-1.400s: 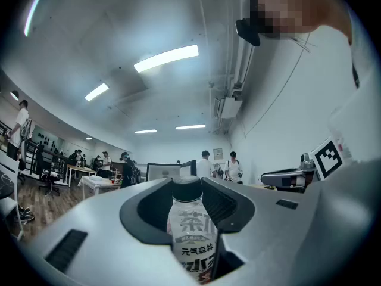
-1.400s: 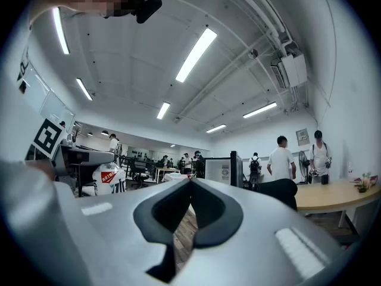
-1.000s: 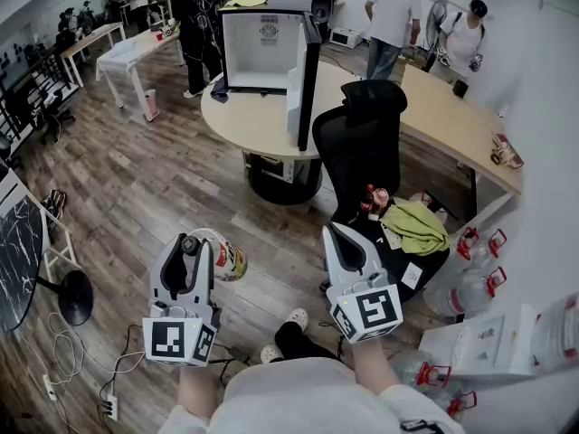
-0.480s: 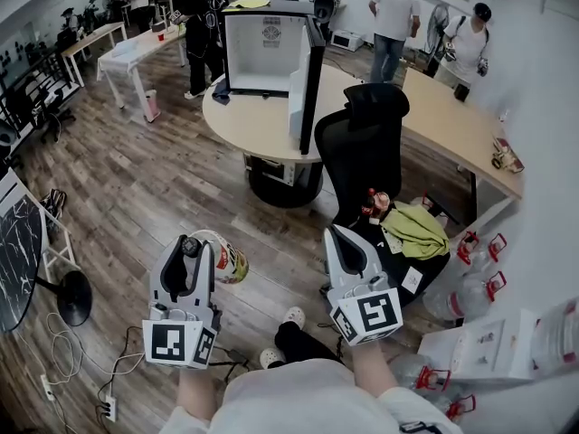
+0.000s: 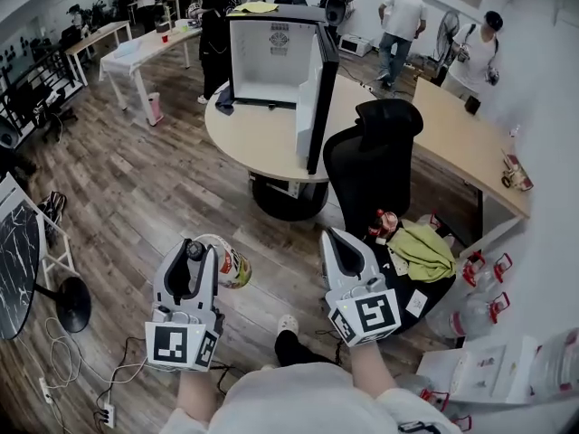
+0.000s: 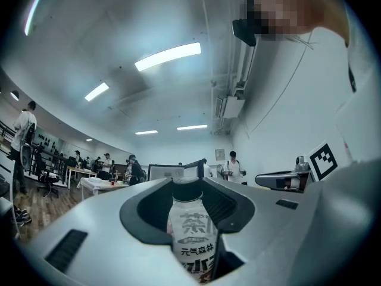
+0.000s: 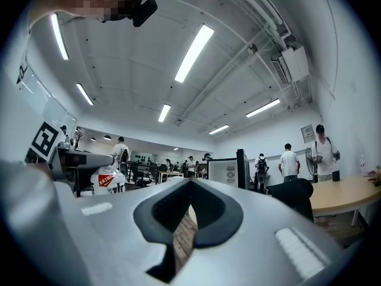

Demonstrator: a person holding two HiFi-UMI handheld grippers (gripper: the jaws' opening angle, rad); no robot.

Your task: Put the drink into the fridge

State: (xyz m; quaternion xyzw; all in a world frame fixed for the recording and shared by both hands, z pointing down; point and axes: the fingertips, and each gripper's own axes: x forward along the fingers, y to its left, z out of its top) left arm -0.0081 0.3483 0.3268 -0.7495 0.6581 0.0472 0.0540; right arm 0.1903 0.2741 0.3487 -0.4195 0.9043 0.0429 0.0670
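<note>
Shifted since a second ago: the round worktop (image 5: 262,143) and the fridge (image 5: 271,57) on it sit lower and nearer in the head view. Both claws keep their places in the frame, and the drink is held as before.

Far left: a dark marble-patterned tabletop (image 5: 16,260), with cables (image 5: 77,360) loose on the wood floor (image 5: 136,188) beside it.

Left claw (image 5: 190,248): jaws stand wide and are closed on the drink (image 5: 228,262), a pale bottle with a dark cap and a printed label. The left gripper view shows the bottle upright between the jaws, with the cap level with the fingertips. The drink is carried over the floor, well apart from the fridge.

Centre, beyond the claws: the fridge stands on the worktop with its white inside facing the camera. Its black door (image 5: 318,98) is swung open on the right side.

Right of centre: a black office chair (image 5: 371,161) stands between the worktop and the right claw (image 5: 333,239). In the right gripper view these jaws are drawn together at the tips. Only a thin slit of floor shows lower down, and nothing is gripped.

Right: a green cloth (image 5: 423,247) lies on the chair's seat. Large water bottles (image 5: 470,297) with red handles stand on the floor by the wall.

Several people stand in the background by the far tables.
</note>
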